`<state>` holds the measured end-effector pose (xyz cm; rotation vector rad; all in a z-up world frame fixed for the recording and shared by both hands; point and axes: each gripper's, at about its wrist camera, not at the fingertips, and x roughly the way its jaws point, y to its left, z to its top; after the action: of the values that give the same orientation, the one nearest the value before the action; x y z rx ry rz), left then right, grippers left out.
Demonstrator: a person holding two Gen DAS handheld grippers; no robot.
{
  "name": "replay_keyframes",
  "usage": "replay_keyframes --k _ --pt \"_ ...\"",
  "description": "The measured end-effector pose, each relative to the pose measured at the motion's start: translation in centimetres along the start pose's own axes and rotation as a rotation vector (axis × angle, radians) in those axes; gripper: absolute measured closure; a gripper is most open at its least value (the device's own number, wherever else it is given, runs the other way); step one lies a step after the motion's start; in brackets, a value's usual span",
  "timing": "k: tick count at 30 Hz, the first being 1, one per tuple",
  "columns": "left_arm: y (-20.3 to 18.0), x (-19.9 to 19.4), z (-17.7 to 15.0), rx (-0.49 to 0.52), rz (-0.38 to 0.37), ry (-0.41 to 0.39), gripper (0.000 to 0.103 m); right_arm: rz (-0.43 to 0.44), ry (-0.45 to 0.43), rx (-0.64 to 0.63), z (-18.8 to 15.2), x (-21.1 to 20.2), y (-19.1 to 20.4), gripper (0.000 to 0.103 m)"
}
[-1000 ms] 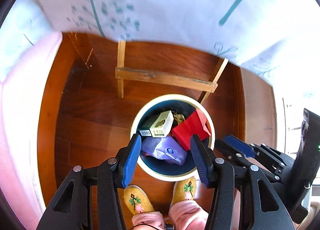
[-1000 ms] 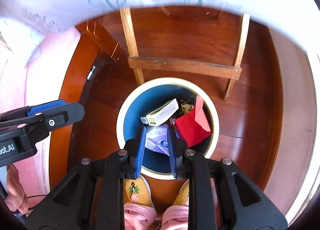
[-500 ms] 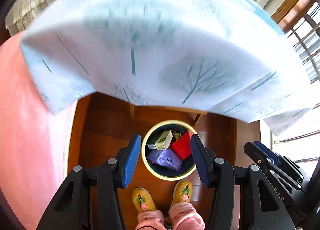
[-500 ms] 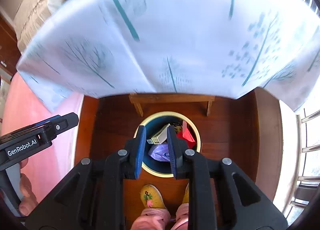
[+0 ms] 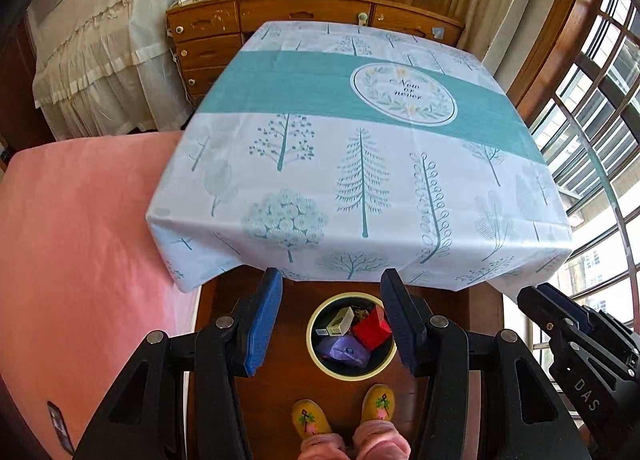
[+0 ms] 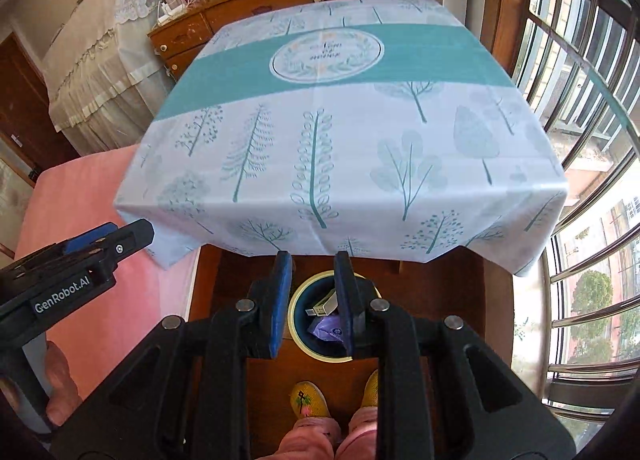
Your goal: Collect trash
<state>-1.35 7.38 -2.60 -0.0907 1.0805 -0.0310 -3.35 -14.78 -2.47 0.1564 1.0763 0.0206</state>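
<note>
The bin point(image 5: 352, 370) sat on the wood floor point(image 5: 280, 400) low in the middle of the frame, just under the near edge of the table point(image 5: 360, 164). It held the trash: a small box point(image 5: 339, 322), a red pack point(image 5: 372, 328) and a purple bag point(image 5: 347, 352). In the left view the left tongs point(image 5: 332, 320) were spread wide with nothing in them, and the whole bin showed in the gap between the two blue pads, far below. In the right view the right tongs point(image 6: 312, 300) stood only a little apart, also holding nothing, and the bin point(image 6: 298, 324) peeked out between and behind the pads. The right pad hid the red pack there, so only the box point(image 6: 322, 306) and the purple bag point(image 6: 326, 330) showed. The left view showed both yellow slippers point(image 5: 344, 410) below the bin. The right view showed one full slipper point(image 6: 308, 400) and just the edge of the other. The right view also showed the left tongs point(image 6: 104, 240) at the left edge with a hand point(image 6: 60, 392) under them, over the pink bed point(image 6: 100, 300). The left view showed the right tongs point(image 5: 560, 316) at the lower right.
</note>
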Motion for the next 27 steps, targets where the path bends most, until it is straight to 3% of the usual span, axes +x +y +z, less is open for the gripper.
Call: replay_keyframes --k 2,4,6,16,27 --pt "-0.3 -2.1 0.9 0.002 0.006 -0.012 0.051 -0.006 -0.007 0.001 1.2 -2.0 0.6 0.083" --pt "-0.7 -3.7 1.7 0.002 0.011 -0.026 0.051 -0.020 -0.013 -0.004 2.2 -4.0 1.1 0.069" --pt "-0.9 -5.0 2.1 0.005 0.019 -0.048 0.051 -0.023 -0.033 -0.004 2.9 -5.6 1.5 0.065" --pt "-2.8 -8.9 4.8 0.023 0.015 -0.104 0.051 -0.020 -0.089 -0.016 5.3 -10.7 2.9 0.065" --pt "-4.5 -8.8 6.4 0.060 0.016 -0.105 0.051 -0.024 -0.097 0.009 6.8 -10.0 2.0 0.065"
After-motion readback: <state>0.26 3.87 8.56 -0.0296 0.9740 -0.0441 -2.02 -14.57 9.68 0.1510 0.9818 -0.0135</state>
